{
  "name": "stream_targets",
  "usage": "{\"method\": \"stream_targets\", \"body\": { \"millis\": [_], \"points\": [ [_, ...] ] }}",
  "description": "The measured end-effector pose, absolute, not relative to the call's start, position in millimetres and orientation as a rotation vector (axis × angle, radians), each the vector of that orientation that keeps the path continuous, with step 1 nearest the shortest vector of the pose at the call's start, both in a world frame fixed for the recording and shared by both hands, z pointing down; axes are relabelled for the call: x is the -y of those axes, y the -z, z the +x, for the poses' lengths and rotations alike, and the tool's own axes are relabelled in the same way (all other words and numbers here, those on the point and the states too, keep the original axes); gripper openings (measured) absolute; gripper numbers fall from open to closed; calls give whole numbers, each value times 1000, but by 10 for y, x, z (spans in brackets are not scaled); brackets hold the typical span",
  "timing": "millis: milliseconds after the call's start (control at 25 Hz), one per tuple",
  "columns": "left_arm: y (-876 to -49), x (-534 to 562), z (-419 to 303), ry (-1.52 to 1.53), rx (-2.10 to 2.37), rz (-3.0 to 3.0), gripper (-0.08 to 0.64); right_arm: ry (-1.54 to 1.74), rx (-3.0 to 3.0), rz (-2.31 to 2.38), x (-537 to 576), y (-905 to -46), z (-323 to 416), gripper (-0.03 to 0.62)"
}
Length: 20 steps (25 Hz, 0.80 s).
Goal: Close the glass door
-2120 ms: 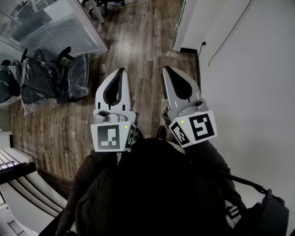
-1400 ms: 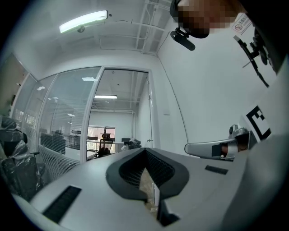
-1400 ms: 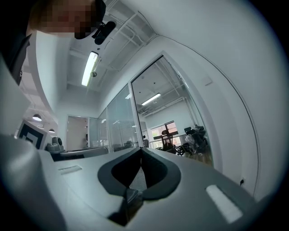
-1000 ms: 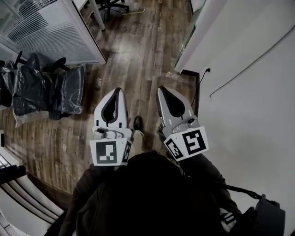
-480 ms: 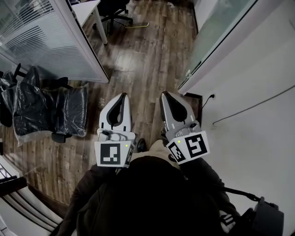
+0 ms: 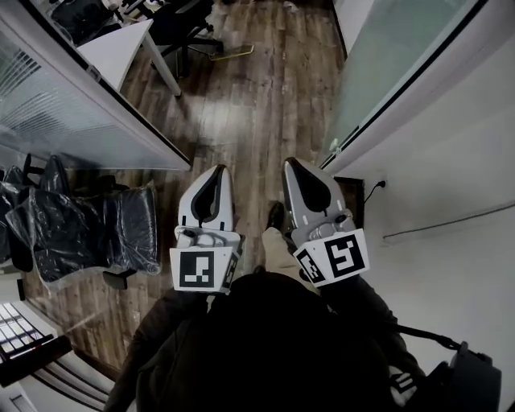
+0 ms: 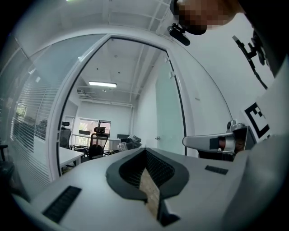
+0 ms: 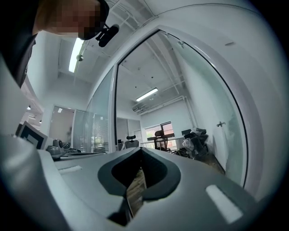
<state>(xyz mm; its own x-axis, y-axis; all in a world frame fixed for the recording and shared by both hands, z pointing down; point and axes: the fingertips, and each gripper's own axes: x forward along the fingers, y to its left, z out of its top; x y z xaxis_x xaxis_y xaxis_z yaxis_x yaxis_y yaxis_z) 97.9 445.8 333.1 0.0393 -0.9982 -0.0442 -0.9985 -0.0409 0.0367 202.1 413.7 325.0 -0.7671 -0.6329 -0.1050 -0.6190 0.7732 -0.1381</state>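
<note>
The frosted glass door (image 6: 390,68) stands open along the white wall at the upper right, its leaf swung into the far room. It also shows in the left gripper view (image 7: 170,113) and, with a small handle (image 8: 220,123), in the right gripper view. My left gripper (image 6: 219,170) and right gripper (image 6: 290,162) are held side by side at waist height, pointing level towards the doorway. Both are shut with nothing between the jaws, and both are well short of the door. The tips meet in each gripper view too, left gripper (image 7: 145,149) and right gripper (image 8: 140,149).
A glass partition with blinds (image 6: 72,121) lines the left side of the passage. Plastic-wrapped office chairs (image 6: 80,229) stand against it. Beyond are a white desk (image 6: 121,44) and a black chair (image 6: 181,24). The white wall (image 6: 451,185) with a socket (image 6: 378,185) runs along the right. A shoe (image 6: 275,216) steps on the wooden floor.
The person has walked forward: the doorway and glass door are nearer and the wrapped chairs have slid back to the left. Both grippers keep the same shut pose.
</note>
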Motion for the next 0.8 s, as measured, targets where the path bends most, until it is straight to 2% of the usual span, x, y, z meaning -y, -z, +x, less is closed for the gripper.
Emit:
{"method": "stream_targets", "body": {
  "millis": [240,800],
  "points": [
    [-3224,-3089,834,-89,-2166,-2275,-3,186,-2828,-1023,-2830,-3270,1896,2],
    [-3352,-932,213,-88,-2200,-2281,-3,217,-2837,-1070,-594,-3401,1334,2]
  ]
}}
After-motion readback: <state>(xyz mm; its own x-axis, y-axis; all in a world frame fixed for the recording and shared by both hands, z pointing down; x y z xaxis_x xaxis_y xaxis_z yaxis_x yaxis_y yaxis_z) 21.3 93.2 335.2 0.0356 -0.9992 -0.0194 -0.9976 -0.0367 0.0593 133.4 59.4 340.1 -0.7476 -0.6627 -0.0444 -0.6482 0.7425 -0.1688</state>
